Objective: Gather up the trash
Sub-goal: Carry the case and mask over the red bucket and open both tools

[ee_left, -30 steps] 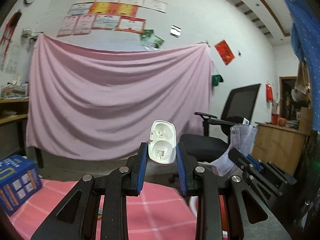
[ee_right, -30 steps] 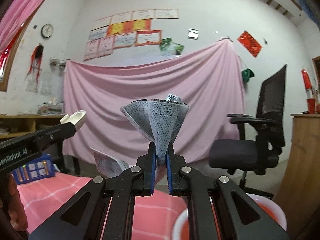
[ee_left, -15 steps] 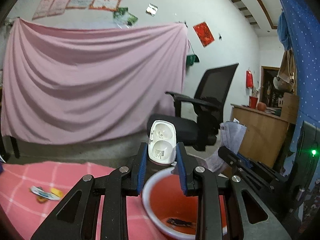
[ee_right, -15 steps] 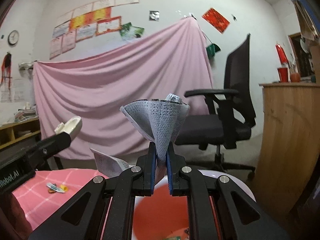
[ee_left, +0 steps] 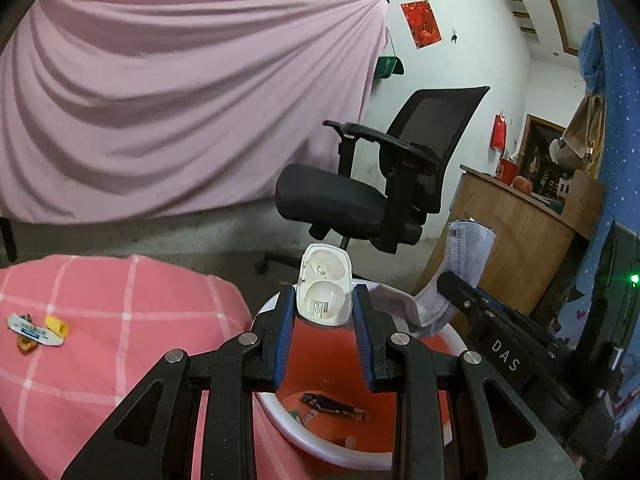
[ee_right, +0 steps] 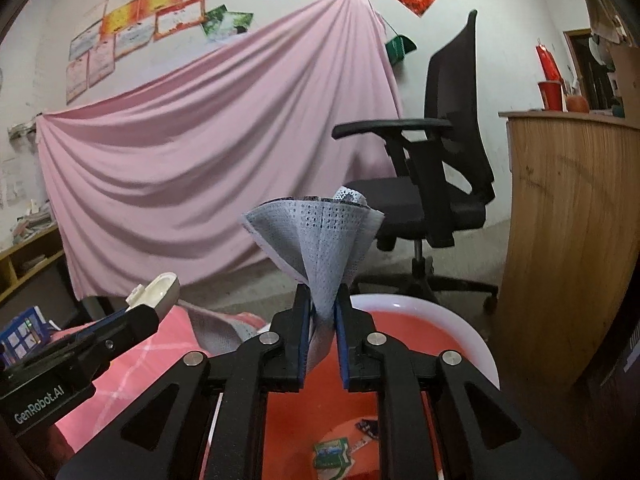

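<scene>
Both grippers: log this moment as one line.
left gripper: shut on white case | right gripper: opening, face mask between jaws | both over red basin

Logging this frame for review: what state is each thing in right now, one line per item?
Left gripper: shut on the white case.
White case: hinged open, held upright over the basin.
Right gripper: jaws opening, mask between them.
Mask: folded, fanned out above the pads, over the basin.
Basin: holds a few wrappers.
Wrappers: lying on the pink cloth, not yet collected.
</scene>
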`<state>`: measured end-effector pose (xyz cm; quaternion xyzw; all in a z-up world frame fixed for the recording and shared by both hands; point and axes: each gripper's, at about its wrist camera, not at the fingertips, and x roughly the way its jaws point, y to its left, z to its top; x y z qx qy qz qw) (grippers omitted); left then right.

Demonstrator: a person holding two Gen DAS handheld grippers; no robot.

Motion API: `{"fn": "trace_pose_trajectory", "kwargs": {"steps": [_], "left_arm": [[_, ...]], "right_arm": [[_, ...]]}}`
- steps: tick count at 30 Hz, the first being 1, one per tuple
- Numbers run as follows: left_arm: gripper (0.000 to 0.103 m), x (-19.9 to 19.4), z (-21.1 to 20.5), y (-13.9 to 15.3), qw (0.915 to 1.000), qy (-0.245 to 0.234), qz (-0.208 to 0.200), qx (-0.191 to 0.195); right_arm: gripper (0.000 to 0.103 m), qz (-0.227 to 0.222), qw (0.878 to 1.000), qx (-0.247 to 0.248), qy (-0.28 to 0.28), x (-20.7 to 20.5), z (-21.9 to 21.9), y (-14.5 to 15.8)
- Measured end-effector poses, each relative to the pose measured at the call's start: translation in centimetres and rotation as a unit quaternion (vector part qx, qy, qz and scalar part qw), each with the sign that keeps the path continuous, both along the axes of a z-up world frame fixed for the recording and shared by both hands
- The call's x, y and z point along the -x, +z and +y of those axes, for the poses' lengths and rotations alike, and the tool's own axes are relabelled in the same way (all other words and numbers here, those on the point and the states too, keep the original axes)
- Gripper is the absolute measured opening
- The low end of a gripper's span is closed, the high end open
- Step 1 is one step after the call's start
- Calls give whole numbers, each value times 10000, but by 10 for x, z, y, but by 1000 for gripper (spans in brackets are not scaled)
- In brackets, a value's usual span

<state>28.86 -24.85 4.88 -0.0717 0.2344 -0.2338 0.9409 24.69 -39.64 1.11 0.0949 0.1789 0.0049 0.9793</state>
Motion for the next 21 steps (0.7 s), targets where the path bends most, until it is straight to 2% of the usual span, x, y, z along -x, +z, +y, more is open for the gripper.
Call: {"fn": "trace_pose_trajectory", "kwargs": {"steps": [3,10,13,15,21], "left_arm": [[24,-2,-2,-2,9999,-67,113,-41],[24,0,-3,-5,9997,-114,218,-91],[25,2,-3,-7,9996,-138,227,-129],[26,3,-3,-8,9995,-130,227,-156],[32,1,5,-7,9996,-28,272,-57]], "right_arm": [[28,83,9999,-57,-38,-3,-5,-2],[29,228,9995,-154,-164,-6,-16,-5],[34,225,9994,-160,-212,-6,-18,-5],[43,205,9994,-165,-235,-5,-19,-5],[51,177,9994,-85,-277,-3,-21,-6]]}}
